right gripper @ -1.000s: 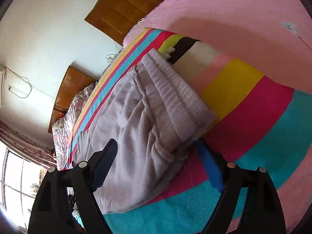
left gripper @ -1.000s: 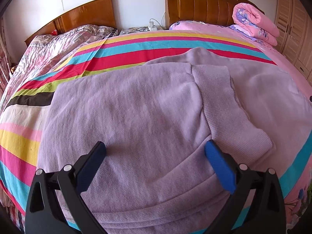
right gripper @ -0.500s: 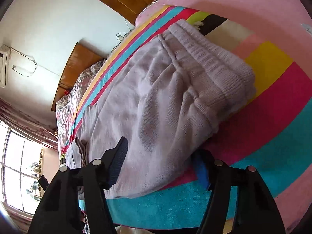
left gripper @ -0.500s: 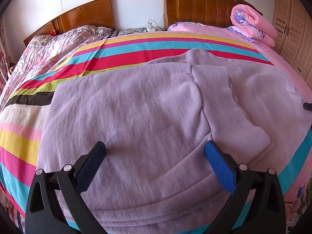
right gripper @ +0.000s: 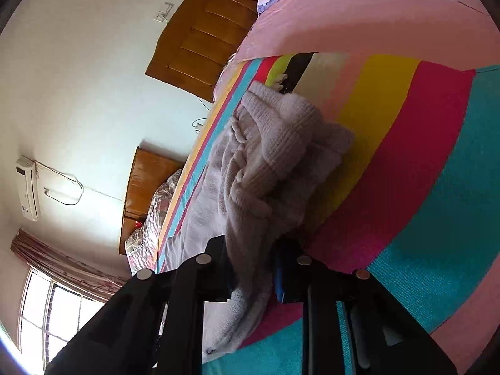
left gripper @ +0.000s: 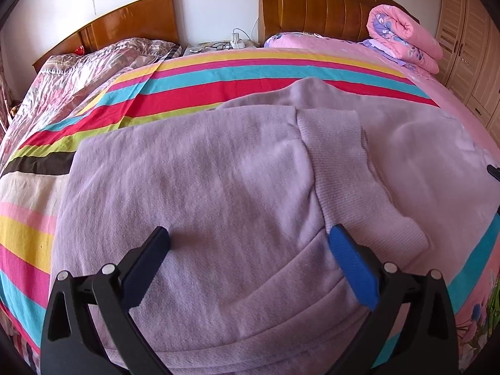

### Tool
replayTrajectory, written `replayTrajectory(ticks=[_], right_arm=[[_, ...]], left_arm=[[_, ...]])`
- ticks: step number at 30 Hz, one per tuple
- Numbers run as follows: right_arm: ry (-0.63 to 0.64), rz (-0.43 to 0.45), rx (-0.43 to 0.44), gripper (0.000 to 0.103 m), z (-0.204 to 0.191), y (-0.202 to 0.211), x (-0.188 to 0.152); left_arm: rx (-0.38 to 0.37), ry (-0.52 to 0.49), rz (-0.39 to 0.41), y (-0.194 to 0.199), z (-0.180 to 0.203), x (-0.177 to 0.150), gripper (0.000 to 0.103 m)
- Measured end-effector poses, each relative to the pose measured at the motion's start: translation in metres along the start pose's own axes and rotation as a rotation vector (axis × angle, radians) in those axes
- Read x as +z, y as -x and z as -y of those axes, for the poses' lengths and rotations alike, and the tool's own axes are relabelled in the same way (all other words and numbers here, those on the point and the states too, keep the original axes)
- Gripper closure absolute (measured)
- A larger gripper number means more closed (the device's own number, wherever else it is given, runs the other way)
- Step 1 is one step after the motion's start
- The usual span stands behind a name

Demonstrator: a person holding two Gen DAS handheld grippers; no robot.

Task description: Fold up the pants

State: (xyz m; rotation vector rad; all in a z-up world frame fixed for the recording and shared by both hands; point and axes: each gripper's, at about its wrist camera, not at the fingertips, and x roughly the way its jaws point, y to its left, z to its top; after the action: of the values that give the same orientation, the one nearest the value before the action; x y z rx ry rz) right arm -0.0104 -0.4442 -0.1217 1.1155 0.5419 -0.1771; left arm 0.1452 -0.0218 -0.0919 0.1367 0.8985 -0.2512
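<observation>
Lilac sweatpants [left gripper: 218, 187] lie spread on the striped sheet [left gripper: 218, 87], with a ribbed cuff [left gripper: 337, 162] folded back across them. My left gripper [left gripper: 250, 239] hovers open just over the cloth, its fingers wide apart and holding nothing. In the right wrist view the pants [right gripper: 250, 168] are bunched up, their ribbed band [right gripper: 281, 125] crumpled at the top. My right gripper [right gripper: 251, 250] is closing on the near edge of the pants, and a fold of lilac fabric fills the narrow gap between its pads.
A rolled pink quilt [left gripper: 403, 37] lies by the wooden headboard [left gripper: 322, 3]. A wardrobe [left gripper: 468, 47] stands at the right. A second bed with a floral cover [left gripper: 78, 87] is on the left, and a nightstand [left gripper: 218, 47] sits between the beds.
The right gripper's jaws went from wide apart to nearly together on the pants' edge, and the gripper rolled. The fabric there bunched up. The left gripper stayed still.
</observation>
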Motion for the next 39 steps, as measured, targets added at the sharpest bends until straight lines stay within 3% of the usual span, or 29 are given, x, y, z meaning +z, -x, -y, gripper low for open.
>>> replayTrajectory(ticks=[5,9,17,20,23,28,32,34,35,37,39], right_arm=[[0.133,0.055,-0.012,0.082,-0.032,0.009,-0.002],[0.251,0.079,-0.056,0.082,-0.061,0.011,-0.006],[0.484,0.112,-0.132,0.082,-0.126,0.005,-0.016],[0.639,0.115,-0.172,0.083,-0.161,-0.002,-0.034],[0.898,0.109,-0.173,0.083,-0.215,-0.011,-0.076],[1.430,0.020,-0.084,0.083,-0.290,-0.042,-0.204],[1.743,-0.209,-0.046,0.083,-0.278,-0.091,-0.315],[1.837,-0.305,-0.100,0.082,-0.257,-0.118,-0.351],[1.855,-0.303,-0.100,0.082,-0.248,-0.121,-0.357],[1.843,-0.286,-0.075,0.082,-0.248,-0.117,-0.354],[1.794,-0.286,-0.029,0.082,-0.250,-0.110,-0.340]], left_arm=[[-0.005,-0.008,0.044,0.015,0.003,-0.004,0.001],[-0.010,-0.038,0.035,0.011,0.005,-0.008,0.001],[-0.027,0.024,0.073,0.024,-0.021,-0.012,0.001],[-0.017,0.055,0.098,0.035,-0.037,-0.014,0.001],[0.007,0.104,0.128,0.051,-0.062,-0.018,0.001],[0.040,0.290,0.181,0.087,-0.131,-0.032,0.001],[0.026,0.438,0.187,0.101,-0.179,-0.048,0.001],[-0.002,0.468,0.167,0.101,-0.189,-0.054,0.001],[-0.017,0.471,0.158,0.101,-0.190,-0.056,0.001],[-0.059,0.459,0.158,0.104,-0.186,-0.058,0.001],[-0.174,0.460,0.152,0.102,-0.180,-0.052,0.001]])
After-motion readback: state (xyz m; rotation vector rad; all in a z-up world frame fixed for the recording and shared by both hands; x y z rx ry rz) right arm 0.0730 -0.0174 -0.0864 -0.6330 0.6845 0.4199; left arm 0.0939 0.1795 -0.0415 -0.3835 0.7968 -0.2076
